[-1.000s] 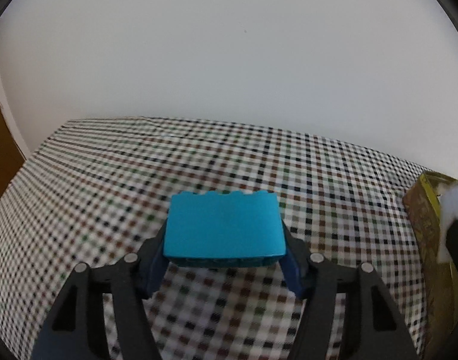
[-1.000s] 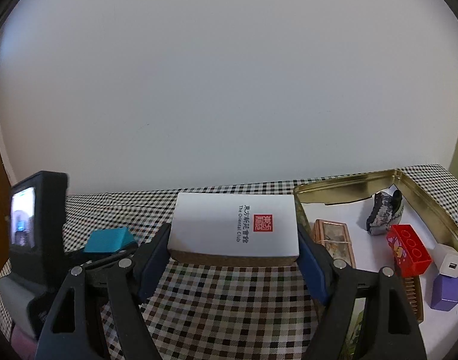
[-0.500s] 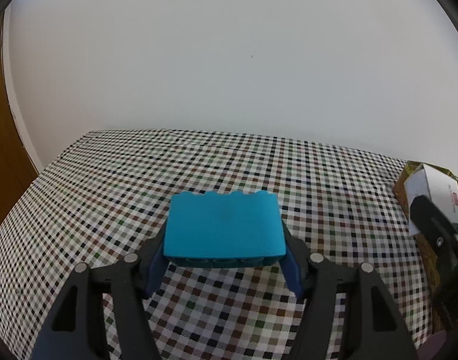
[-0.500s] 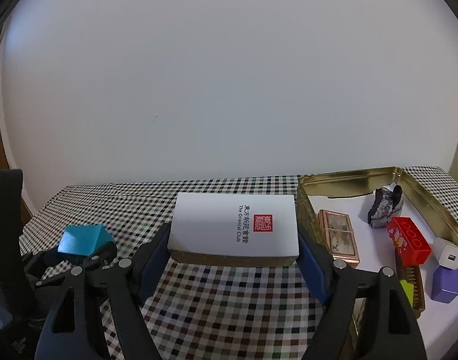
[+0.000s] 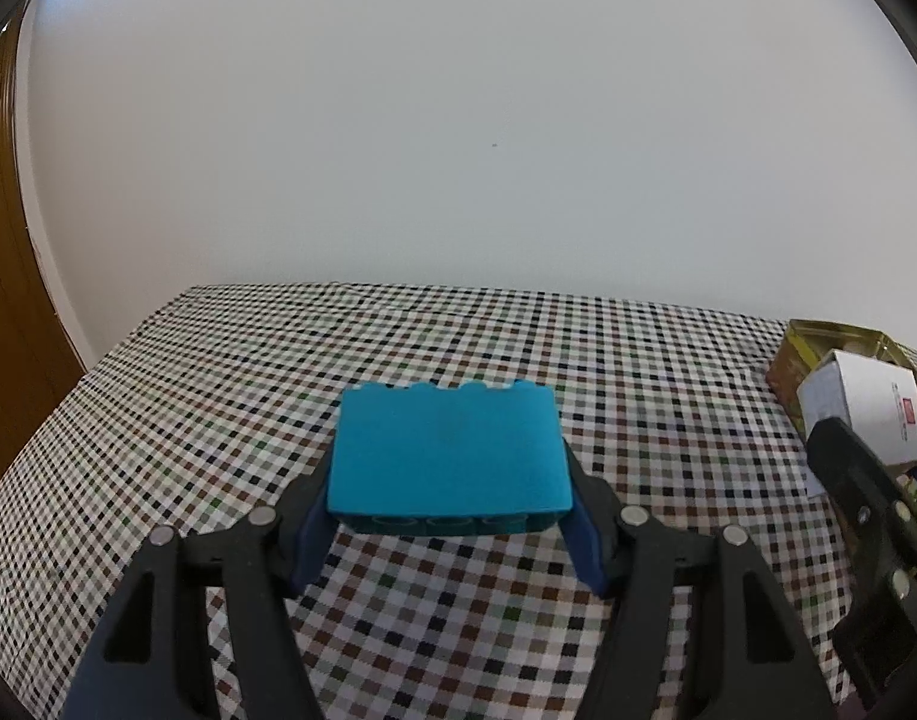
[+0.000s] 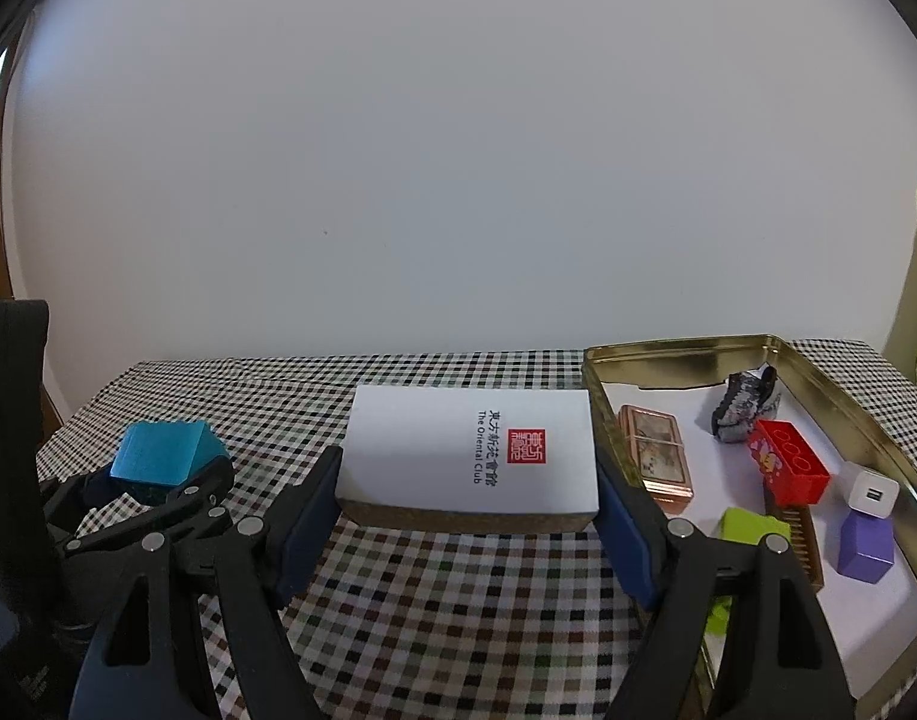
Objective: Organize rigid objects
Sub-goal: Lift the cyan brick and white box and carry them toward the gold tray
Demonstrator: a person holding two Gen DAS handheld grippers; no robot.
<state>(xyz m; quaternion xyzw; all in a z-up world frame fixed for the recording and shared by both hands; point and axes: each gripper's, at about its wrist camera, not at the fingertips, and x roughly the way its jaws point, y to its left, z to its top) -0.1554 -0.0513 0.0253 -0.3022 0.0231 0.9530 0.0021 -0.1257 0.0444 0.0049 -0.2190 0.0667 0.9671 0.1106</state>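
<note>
My left gripper [image 5: 449, 498] is shut on a blue building block [image 5: 449, 459] and holds it above the checkered tablecloth [image 5: 398, 360]. My right gripper [image 6: 467, 501] is shut on a white box [image 6: 470, 450] with a red seal and black print, held above the cloth just left of the gold tin [image 6: 686, 351]. The blue block [image 6: 164, 456] and the left gripper show at the left of the right wrist view. The white box [image 5: 860, 414] and the tin [image 5: 818, 342] show at the right edge of the left wrist view.
The tin holds a copper case [image 6: 656, 450], a dark crumpled object [image 6: 743, 408], a red block [image 6: 788, 468], a white charger [image 6: 869, 492], a purple block [image 6: 866, 546], a green block [image 6: 752, 525] and a brown comb [image 6: 803, 540]. A white wall stands behind the table.
Both grippers have lifted and tipped up, so more of the table and wall shows. The left gripper has drawn away from the right one. Both keep their hold.
</note>
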